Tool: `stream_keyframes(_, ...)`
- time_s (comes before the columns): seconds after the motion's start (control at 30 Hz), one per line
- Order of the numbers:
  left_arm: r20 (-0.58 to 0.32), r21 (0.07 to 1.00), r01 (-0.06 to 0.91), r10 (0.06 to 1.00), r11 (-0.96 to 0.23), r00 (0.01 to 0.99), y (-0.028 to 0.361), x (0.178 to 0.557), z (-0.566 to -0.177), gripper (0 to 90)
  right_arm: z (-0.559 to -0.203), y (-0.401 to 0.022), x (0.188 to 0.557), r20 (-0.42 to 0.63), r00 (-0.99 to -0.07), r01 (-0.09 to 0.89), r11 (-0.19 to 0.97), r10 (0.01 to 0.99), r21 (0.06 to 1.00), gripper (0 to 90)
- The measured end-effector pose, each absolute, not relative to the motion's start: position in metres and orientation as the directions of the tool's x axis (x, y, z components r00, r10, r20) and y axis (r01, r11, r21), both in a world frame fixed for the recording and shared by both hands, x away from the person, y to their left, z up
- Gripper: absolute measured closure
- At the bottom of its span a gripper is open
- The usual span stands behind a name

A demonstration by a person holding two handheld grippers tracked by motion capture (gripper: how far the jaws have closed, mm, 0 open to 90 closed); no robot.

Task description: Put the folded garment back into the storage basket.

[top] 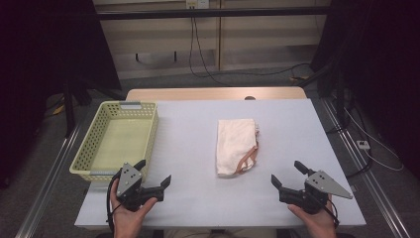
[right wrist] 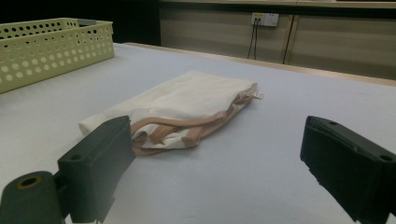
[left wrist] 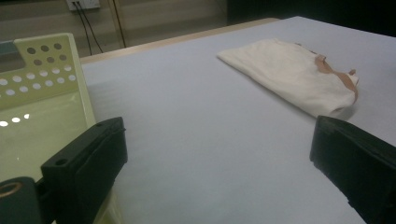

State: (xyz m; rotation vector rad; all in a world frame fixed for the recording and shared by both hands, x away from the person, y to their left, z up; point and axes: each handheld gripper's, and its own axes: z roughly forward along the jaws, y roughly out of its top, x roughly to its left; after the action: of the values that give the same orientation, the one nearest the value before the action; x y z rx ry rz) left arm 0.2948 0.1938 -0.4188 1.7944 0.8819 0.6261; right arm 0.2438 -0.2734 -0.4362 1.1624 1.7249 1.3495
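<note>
A folded cream cloth bag with tan straps (top: pixel 236 146) lies flat in the middle of the grey table (top: pixel 198 198); it shows as the bag (left wrist: pixel 289 72) and the bag (right wrist: pixel 180 105) in the gripper views. A pale yellow-green perforated basket (top: pixel 96 156) stands at the table's left. My left gripper (top: pixel 153 174) rests near the front edge just right of the basket's near corner, jaws wide apart with nothing between them. My right gripper (top: pixel 287 173) is near the front edge to the bag's right, also open and holding nothing.
The basket (left wrist: pixel 32 79) sits close beside my left jaw and looks to have nothing in it. Beyond the table's far wooden edge (top: pixel 215 93) are cabinets, cables and a wall socket (right wrist: pixel 264 19). Dark stands flank both sides.
</note>
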Motion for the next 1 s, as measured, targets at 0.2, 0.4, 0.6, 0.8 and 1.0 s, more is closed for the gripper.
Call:
stream_keyframes(0.2, 0.023, 0.925, 0.294, 0.806, -0.242, 0.591, 0.191, 0.294, -0.419, 5.8, -0.437, -0.274, 0.246, 0.036, -0.406, 0.251, 0.074, 0.913, 0.965, 9.7)
stream_keyframes(0.4, 0.020, 0.923, 0.299, 0.804, -0.244, 0.594, 0.189, 0.293, -0.417, 5.7, -0.437, -0.273, 0.247, 0.043, -0.408, 0.255, 0.069, 0.912, 0.965, 9.7)
stream_keyframes(0.6, 0.023, 0.920, 0.299, 0.797, -0.253, 0.603, 0.185, 0.293, -0.413, 6.0, -0.437, -0.272, 0.246, 0.044, -0.411, 0.257, 0.069, 0.910, 0.964, 9.8)
stream_keyframes(0.8, 0.034, 0.910, 0.301, 0.775, -0.285, 0.631, 0.174, 0.297, -0.409, 6.0, -0.437, -0.272, 0.247, 0.033, -0.414, 0.262, 0.084, 0.910, 0.961, 10.2)
stream_keyframes(1.0, 0.052, 0.903, 0.292, 0.756, -0.314, 0.652, 0.159, 0.302, -0.403, 6.2, -0.437, -0.271, 0.247, 0.025, -0.415, 0.263, 0.094, 0.910, 0.960, 10.1)
